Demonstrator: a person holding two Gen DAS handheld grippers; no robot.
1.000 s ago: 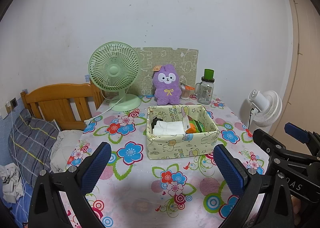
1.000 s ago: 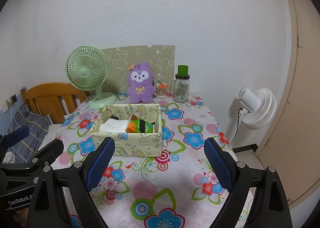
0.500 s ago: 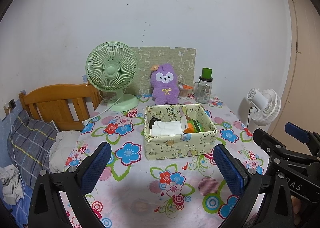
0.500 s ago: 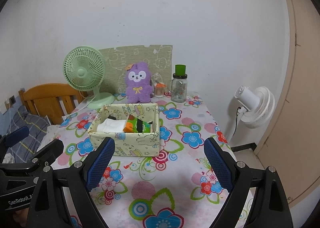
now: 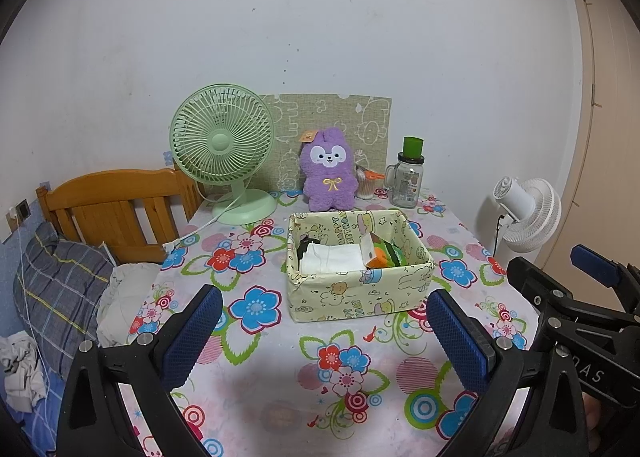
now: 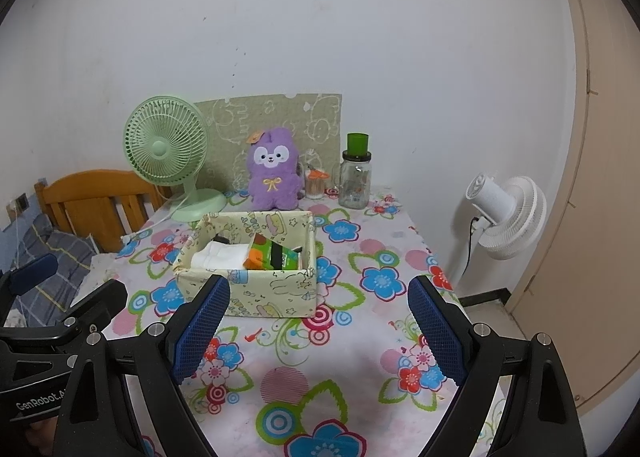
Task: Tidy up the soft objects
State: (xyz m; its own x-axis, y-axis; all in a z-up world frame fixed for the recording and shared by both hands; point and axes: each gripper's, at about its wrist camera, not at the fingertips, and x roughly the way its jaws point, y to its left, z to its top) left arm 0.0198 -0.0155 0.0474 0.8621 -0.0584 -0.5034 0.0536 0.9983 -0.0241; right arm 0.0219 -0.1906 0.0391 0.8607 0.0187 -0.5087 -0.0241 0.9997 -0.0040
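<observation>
Nearest the cameras, the left gripper (image 5: 324, 333) is held above the near part of the table (image 5: 280, 409) with its jaws spread wide and nothing between the blue pads. The right gripper (image 6: 318, 323) is held alongside it in the same condition: jaws wide apart, empty, above the flowered tablecloth (image 6: 360, 341). Each gripper appears at the edge of the other's view. Beyond the fingertips, near the middle of the table, stands a pale yellow fabric box (image 5: 360, 293) printed with cartoon figures. Inside it lie a folded white cloth (image 5: 332, 259) on the left and an orange and green packet (image 6: 268, 255) on the right, with a dark item partly hidden behind them. Farther back, against the wall, a purple plush toy (image 5: 329, 175) sits upright, outside the box and just behind its far rim. To the left of the toy stands a green desk fan (image 5: 224, 145); to the right is a glass jar (image 5: 406, 185) with a green cap. A patterned board (image 5: 360, 125) leans on the wall behind them. Off the table, a wooden headboard (image 5: 116, 209) is at left and a white floor fan (image 6: 506, 217) at right.
</observation>
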